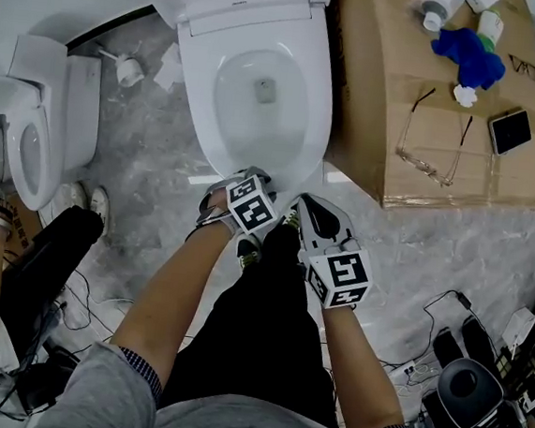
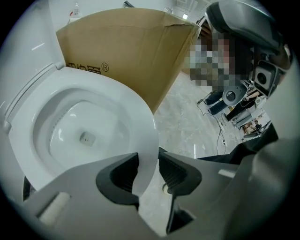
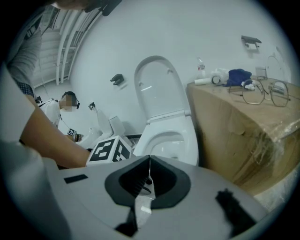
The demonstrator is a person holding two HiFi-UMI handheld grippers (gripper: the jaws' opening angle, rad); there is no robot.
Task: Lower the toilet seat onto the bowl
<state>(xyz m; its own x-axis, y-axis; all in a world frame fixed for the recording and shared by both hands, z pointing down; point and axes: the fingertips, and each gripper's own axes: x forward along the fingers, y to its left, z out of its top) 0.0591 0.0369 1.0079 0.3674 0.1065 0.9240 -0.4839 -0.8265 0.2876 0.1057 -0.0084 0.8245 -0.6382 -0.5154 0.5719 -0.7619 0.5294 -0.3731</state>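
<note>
Glossy white oval toilet seat [image 1: 316, 119] sits at the upper centre of the head view, lying low over the bowl, lid upright behind it. The left gripper [image 1: 253, 173] is at its front rim: thin smooth plastic edge clamped between the ribbed black pads [image 2: 123, 174]. Whether the seat touches the bowl, I can't tell. The right gripper [image 1: 311, 204] hovers just right of it, jaws pressed together on nothing. At the right stands a brown cardboard box [image 1: 378, 97], whose dark print ends in an ® mark and is otherwise unreadable. Wire-framed glasses [image 1: 432, 140] lie on top, veined grey floor [image 1: 139, 177] below.
</note>
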